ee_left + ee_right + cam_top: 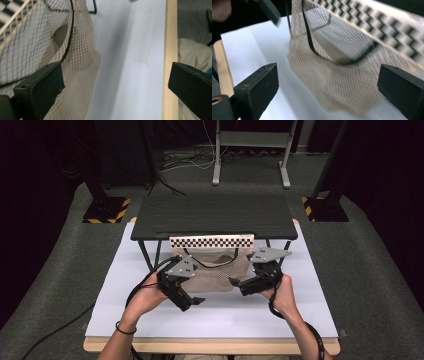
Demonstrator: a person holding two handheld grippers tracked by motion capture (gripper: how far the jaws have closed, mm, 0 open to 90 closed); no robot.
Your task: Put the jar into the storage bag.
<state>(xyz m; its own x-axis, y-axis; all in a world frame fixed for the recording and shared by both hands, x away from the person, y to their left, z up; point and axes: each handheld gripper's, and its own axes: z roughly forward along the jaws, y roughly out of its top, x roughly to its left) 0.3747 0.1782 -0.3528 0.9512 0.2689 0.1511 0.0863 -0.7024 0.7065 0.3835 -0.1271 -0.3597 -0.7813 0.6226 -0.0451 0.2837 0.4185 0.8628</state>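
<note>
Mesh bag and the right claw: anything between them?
Nothing. In the right gripper view, bare white sheet separates the open right claw from the mesh bag.

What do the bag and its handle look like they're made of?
The bag looks like soft beige open-weave mesh, probably cotton or synthetic netting: the white sheet shows through its diamond holes and it slumps in folds. The handle looks like a thin, smooth black cord or strap; the exact material is unclear.

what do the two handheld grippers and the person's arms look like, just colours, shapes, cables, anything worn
Both the left gripper and right gripper are black, each topped by a grey three-cornered plate with small holes. Their fingers are blocky, matte black slabs. A black cable trails from each along the forearm. The arms are bare, with a dark band on the left wrist.
</note>
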